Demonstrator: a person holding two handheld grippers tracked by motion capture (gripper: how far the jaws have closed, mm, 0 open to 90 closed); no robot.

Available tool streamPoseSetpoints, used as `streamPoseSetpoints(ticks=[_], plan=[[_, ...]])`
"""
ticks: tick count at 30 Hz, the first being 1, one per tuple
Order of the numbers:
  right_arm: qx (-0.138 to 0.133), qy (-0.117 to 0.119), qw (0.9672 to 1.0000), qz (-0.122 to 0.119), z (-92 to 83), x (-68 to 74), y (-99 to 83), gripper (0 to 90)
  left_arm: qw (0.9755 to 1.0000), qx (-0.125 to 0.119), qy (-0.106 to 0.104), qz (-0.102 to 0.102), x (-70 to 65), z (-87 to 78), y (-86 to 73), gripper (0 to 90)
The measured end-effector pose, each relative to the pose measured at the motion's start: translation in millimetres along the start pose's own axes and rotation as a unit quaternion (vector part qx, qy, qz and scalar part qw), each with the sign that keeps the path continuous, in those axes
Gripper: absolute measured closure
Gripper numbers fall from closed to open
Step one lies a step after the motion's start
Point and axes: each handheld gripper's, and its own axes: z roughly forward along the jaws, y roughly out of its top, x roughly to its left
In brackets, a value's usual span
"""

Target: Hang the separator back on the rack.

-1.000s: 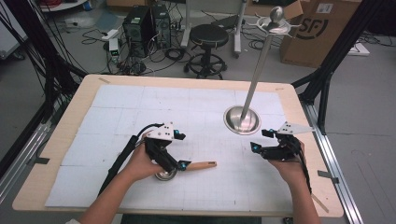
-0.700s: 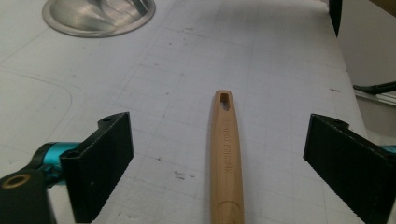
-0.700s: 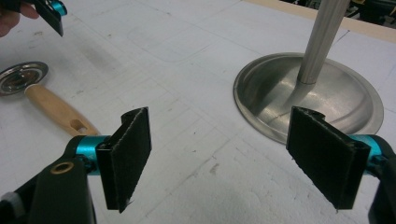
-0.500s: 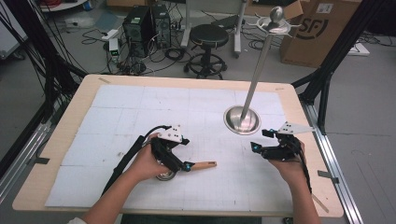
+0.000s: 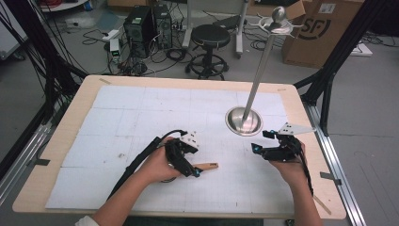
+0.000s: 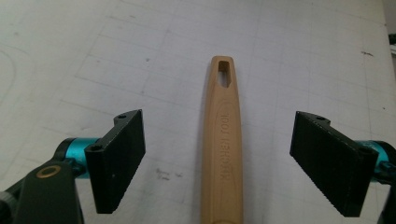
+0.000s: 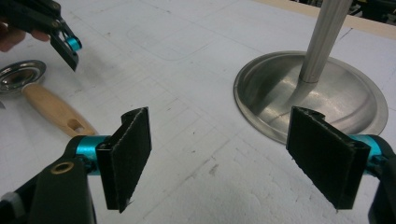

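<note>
Wooden handle (image 6: 223,140) of a kitchen strainer lies flat on the white-matted surface (image 5: 141,113) near its front edge, running up between the left tool's (image 6: 217,163) black pads without touching either. That tool's jaws have just been closing yet stand well apart, gripping nothing. The strainer's metal bowl (image 7: 21,74) lies beyond the handle. The right tool (image 7: 231,154) gapes empty just beside the steel stand's base (image 7: 327,93), toward the right edge.
</note>
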Motion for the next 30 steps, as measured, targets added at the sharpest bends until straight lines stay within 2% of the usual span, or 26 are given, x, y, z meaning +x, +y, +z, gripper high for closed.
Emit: streamPoseSetpoints(ticks=[6,8,9,12,16,19,23,30], plan=[[0.0,0.0,1.0,0.0,0.2,-0.2,-0.1,20.9,0.9995,0.03,0.006,0.008,-0.3,5.7,-0.2,31.5],[0.001,0.001,1.0,0.0,1.0,-0.4,-0.3,20.9,0.9991,0.042,0.003,0.01,-0.3,4.7,-0.8,39.3],[0.002,0.001,1.0,-0.001,1.4,-0.6,-0.3,21.0,0.9989,0.045,0.006,0.009,-1.0,5.0,-1.4,43.4],[0.004,0.002,1.0,0.0,1.6,0.1,-0.3,21.0,0.9975,0.067,0.015,0.015,-2.3,7.0,-2.4,47.9],[0.005,0.0,1.0,-0.001,1.5,0.2,-0.3,21.0,0.9963,0.073,0.03,0.034,-4.5,7.8,-2.0,54.2],[0.006,-0.003,1.0,-0.002,1.9,0.6,-0.4,21.0,0.996,0.075,0.03,0.038,-4.5,7.2,-2.1,57.6],[0.011,-0.003,0.9999,-0.003,2.3,1.2,-0.7,21.0,0.9957,0.081,0.029,0.036,-3.5,4.8,-2.6,66.5],[0.014,-0.004,0.9999,-0.005,3.0,1.4,-0.9,21.1,0.9953,0.082,0.032,0.04,-4.8,5.7,-2.7,66.0]])
